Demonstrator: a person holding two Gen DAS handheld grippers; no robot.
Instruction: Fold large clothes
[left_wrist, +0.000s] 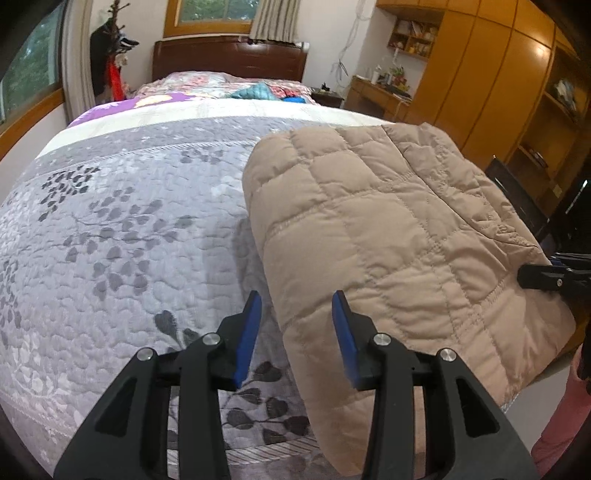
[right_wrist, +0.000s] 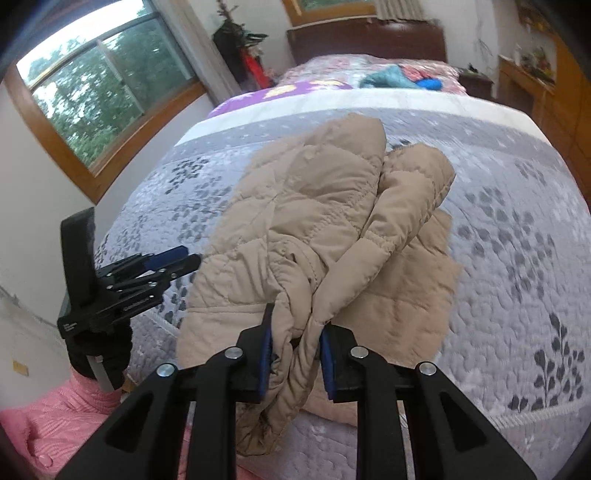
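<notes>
A tan quilted jacket (left_wrist: 388, 229) lies folded on the bed's grey floral quilt (left_wrist: 129, 240). My left gripper (left_wrist: 295, 328) is open and empty, hovering just left of the jacket's near edge. My right gripper (right_wrist: 295, 350) is shut on a bunched fold of the jacket (right_wrist: 314, 221) near the bed's front edge. The right gripper also shows at the right edge of the left wrist view (left_wrist: 546, 277), touching the jacket. The left gripper shows in the right wrist view (right_wrist: 166, 266), left of the jacket.
Bedding and blue clothes (left_wrist: 266, 92) lie near the dark headboard (left_wrist: 229, 55). Wooden wardrobes (left_wrist: 498, 74) stand to the right of the bed, a window (right_wrist: 99, 85) to the left. A pink garment (right_wrist: 55, 424) is by the bed's front.
</notes>
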